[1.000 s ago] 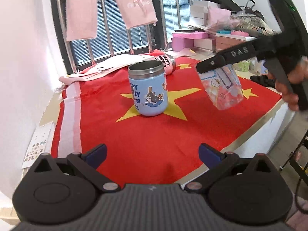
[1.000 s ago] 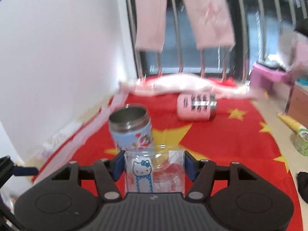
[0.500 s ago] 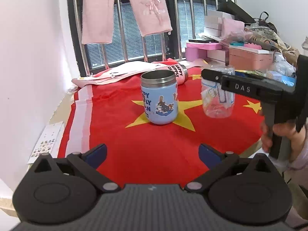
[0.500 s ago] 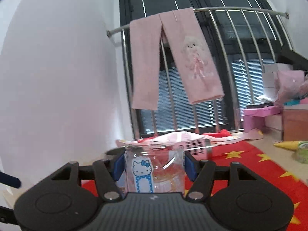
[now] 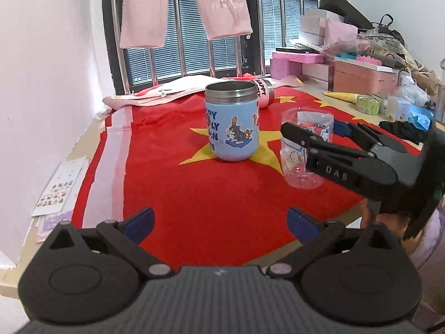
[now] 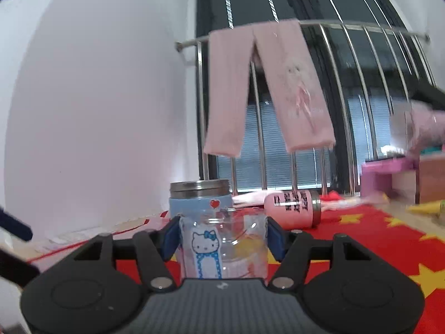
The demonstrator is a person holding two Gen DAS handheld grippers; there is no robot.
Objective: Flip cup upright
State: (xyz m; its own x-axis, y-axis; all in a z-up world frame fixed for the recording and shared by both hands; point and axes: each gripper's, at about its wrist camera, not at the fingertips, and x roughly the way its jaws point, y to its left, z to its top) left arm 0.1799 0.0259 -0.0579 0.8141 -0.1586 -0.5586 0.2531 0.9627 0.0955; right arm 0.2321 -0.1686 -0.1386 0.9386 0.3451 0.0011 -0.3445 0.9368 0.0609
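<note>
Lowered since earlier, now upright: clear cup [image 5: 306, 150] on red cloth [image 5: 194, 189], beside blue tumbler [image 5: 232, 123]. Right hand-held gripper [image 6: 222, 238] clamped on cup's sides. Left hand-held gripper [image 5: 219, 220] spread wide, holding nothing. Pink tumbler [image 6: 294, 208] lying sideways behind.

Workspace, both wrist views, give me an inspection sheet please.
Surface: red cloth with yellow stars covers the table.
Job's things: clear Hello Kitty cup upright, mouth up, base on or near the cloth; blue steel cup upright; pink cup on its side.
Clutter: sticker sheet, tape roll, boxes.
Grippers: right gripper fingers clamp the clear cup; left gripper open, empty.
Cables: nothing seen.
Surroundings: pink clothes hang on window bars.
</note>
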